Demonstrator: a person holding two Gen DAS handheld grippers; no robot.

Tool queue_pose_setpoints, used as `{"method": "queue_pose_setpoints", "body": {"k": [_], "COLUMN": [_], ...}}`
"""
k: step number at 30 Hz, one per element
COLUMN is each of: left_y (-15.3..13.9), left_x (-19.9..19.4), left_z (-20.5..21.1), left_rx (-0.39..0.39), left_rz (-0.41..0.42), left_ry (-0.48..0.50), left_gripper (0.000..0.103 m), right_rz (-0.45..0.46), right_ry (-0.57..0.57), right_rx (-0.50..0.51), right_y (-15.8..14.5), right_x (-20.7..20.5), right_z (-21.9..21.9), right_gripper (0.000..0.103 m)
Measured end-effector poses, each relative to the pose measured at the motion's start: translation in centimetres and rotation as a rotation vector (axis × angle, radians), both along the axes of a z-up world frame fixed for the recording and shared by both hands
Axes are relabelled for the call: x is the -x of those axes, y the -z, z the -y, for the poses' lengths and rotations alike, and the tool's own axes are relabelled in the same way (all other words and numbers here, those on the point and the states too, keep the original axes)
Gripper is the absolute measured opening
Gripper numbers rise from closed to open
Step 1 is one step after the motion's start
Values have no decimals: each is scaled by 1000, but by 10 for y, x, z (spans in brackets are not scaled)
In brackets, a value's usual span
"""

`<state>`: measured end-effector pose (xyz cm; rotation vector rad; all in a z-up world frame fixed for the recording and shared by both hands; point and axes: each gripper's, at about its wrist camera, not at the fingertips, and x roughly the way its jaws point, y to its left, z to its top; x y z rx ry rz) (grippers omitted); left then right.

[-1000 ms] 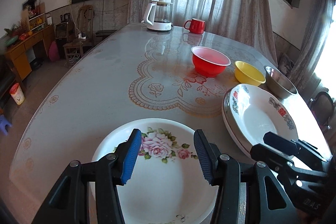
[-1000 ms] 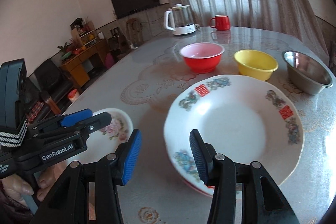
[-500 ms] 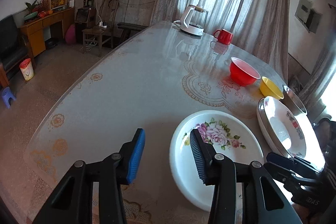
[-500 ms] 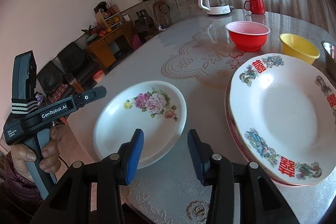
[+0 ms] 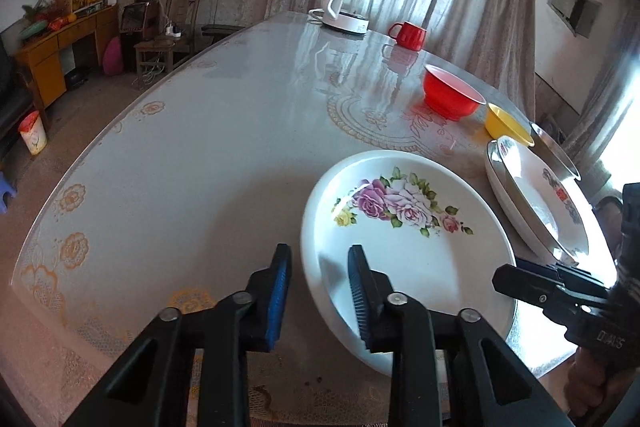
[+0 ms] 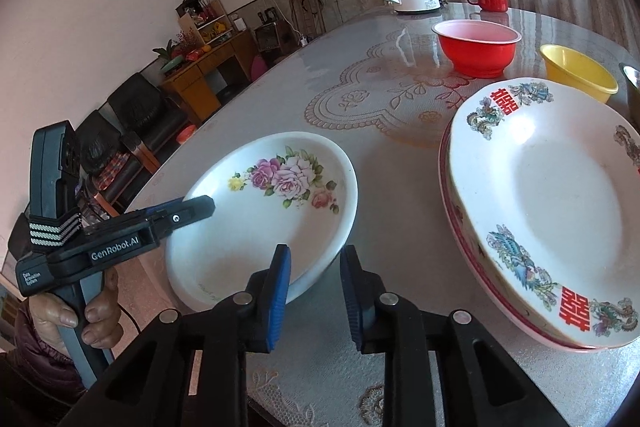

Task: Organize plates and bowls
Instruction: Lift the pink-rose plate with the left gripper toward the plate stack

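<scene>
Both grippers have just been closing, and both views have swung from the large plates toward the rose plate, so it reads as the first piece to be moved.

Left gripper: jaws narrowed around the rose plate's left rim. The right pad sits over the inside of the dish and the left pad outside it. Whether the pads already press cannot be told.

Right gripper: jaws narrowed to a small gap at the plate's opposite edge. The rim lies behind the left pad; nothing is seen clamped.

The rose plate sits in lower centre of both views, on the table, just beside the stacked red-character plates. It lies flat, bowl side up. It is round, so has no true long axis. The flower spray runs across it, blooms toward the upper part of the frame.
</scene>
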<state>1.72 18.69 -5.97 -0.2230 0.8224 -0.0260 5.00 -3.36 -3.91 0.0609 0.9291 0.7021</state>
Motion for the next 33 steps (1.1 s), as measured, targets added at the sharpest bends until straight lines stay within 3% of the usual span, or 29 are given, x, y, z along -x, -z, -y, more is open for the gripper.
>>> {"method": "queue_pose_setpoints", "body": {"k": [2, 8, 11, 16, 27, 33], "left_y": [1, 2, 2, 1, -25, -47], "left_x": [2, 2, 3, 7, 6, -4], "left_z": [5, 3, 5, 1, 14, 36], "left_rx": [-30, 7, 3, 101, 159, 180], "left_rz": [24, 34, 45, 58, 135, 193], "left_ry": [-4, 6, 11, 16, 52, 124], "left_gripper": [21, 24, 26, 23, 23, 23], "right_rz": [-28, -38, -17, 13, 51, 55], "right_ry": [-8, -18, -6, 32, 81, 147], "right_rx": [-25, -10, 12, 47, 6, -78], "right_y": [4, 6, 5, 3, -20, -40], "right_x": [-3, -2, 1, -2, -1, -1], "right_z": [0, -7, -10, -5, 17, 50], "right_gripper": [26, 32, 30, 24, 18, 15]}}
